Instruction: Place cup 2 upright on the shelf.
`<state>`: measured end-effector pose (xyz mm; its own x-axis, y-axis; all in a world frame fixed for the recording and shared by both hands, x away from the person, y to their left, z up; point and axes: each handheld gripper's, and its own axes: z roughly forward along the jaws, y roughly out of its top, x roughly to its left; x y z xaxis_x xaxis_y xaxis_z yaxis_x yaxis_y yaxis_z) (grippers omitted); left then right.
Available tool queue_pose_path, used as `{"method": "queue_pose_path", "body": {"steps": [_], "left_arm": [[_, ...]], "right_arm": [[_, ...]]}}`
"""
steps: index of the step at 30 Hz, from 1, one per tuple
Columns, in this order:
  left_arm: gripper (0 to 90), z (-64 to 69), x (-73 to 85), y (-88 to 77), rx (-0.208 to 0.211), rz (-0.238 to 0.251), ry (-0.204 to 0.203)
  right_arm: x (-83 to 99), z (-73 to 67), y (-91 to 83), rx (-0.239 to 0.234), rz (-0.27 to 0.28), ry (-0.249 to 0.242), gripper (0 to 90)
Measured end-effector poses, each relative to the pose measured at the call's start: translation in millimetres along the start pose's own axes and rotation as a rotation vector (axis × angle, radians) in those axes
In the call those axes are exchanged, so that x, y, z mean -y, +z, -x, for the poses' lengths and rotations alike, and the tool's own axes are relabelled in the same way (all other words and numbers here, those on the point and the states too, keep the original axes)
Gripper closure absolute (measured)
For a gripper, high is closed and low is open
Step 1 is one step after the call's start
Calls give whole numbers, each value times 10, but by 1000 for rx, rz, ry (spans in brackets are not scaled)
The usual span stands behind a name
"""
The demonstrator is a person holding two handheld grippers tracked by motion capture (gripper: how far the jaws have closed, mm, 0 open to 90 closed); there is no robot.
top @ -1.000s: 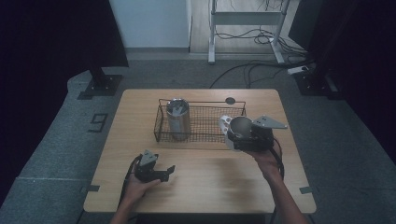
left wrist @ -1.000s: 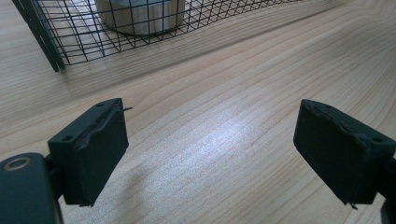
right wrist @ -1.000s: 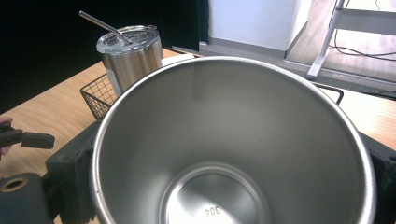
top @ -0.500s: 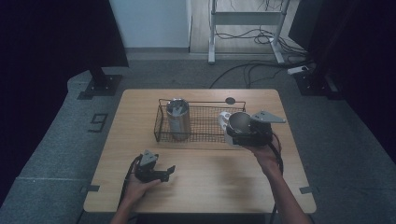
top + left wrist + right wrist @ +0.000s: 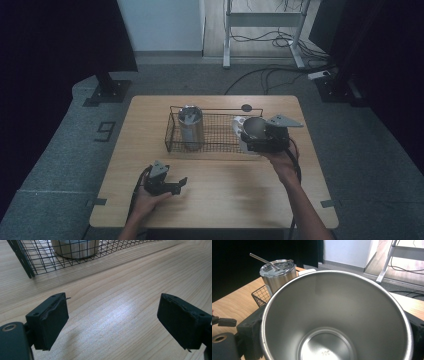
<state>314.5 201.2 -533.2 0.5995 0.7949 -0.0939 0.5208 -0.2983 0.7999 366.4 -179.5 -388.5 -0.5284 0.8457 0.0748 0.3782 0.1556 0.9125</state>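
Note:
An open steel cup (image 5: 255,126) is held over the right end of a black wire basket (image 5: 215,107); my right gripper (image 5: 260,139) is shut on it. In the right gripper view the cup (image 5: 337,315) sits between the black pads (image 5: 252,325), its inside bare. A lidded steel tumbler (image 5: 190,127) with a straw stands upright in the basket's left end, and shows as the tumbler (image 5: 278,275) beyond the cup. My left gripper (image 5: 177,185) rests on the table's front left. Its jaws stand apart around bare wood (image 5: 113,322), holding nothing.
The wooden table (image 5: 225,200) has free room in front of the basket. A white object (image 5: 239,122) lies by the basket's right end, partly behind the cup. A small black disc (image 5: 246,107) sits on the far side. The basket's corner (image 5: 37,257) lies just ahead of the left jaws.
My right gripper has crept a little left and away with the cup, toward the basket's right end. The left gripper has stayed put.

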Motion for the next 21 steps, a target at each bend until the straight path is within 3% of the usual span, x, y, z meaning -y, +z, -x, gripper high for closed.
{"method": "queue_pose_path", "body": {"steps": [21], "left_arm": [[102, 9, -8, -10, 6, 5, -1]], "right_arm": [[-113, 115, 84, 11, 12, 9, 62]]}}
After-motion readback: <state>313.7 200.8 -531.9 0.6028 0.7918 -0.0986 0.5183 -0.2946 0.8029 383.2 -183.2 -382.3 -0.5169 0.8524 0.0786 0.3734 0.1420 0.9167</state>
